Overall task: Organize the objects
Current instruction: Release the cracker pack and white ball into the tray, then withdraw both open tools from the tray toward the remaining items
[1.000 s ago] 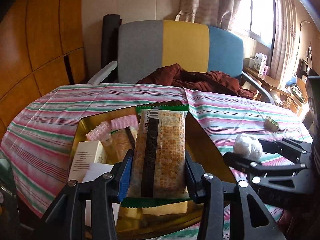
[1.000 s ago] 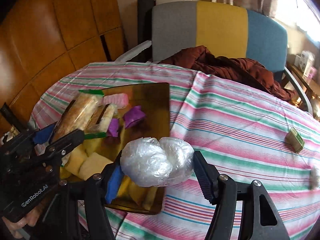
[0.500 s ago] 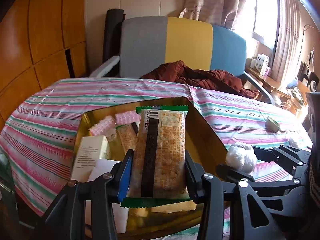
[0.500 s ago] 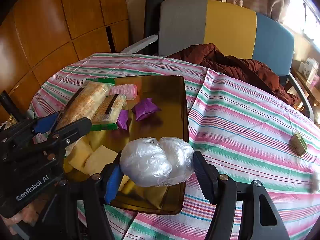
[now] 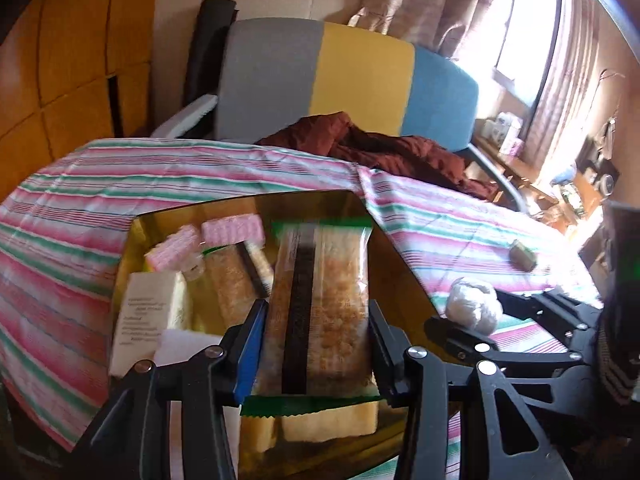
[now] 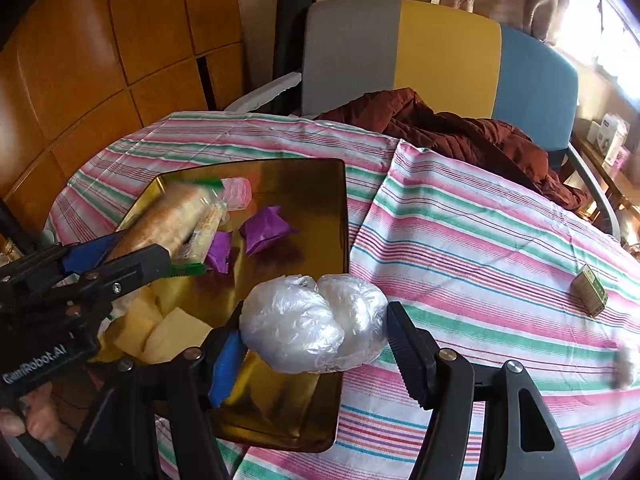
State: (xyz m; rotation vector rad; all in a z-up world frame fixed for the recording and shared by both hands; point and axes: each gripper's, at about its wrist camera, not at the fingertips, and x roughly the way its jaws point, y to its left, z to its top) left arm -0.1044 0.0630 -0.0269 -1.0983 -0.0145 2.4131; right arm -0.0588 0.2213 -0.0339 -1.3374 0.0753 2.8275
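My left gripper is shut on a clear cracker packet with green ends, held above the gold tray. In the right wrist view that same gripper and cracker packet hang over the gold tray's left side. My right gripper is shut on a crumpled clear plastic bag, over the tray's near right corner. The bag and right gripper show at the right of the left wrist view. The tray holds pink wafer packs, a second cracker packet, purple wrappers and yellow blocks.
A striped cloth covers the round table. A small green box lies on it at the right, and a blurred pale object at the far right edge. A chair with a brown jacket stands behind. A white box sits in the tray's left.
Both grippers have drawn back and risen slightly over the tray, still gripping their loads. The tray and table sit lower and farther in both views.
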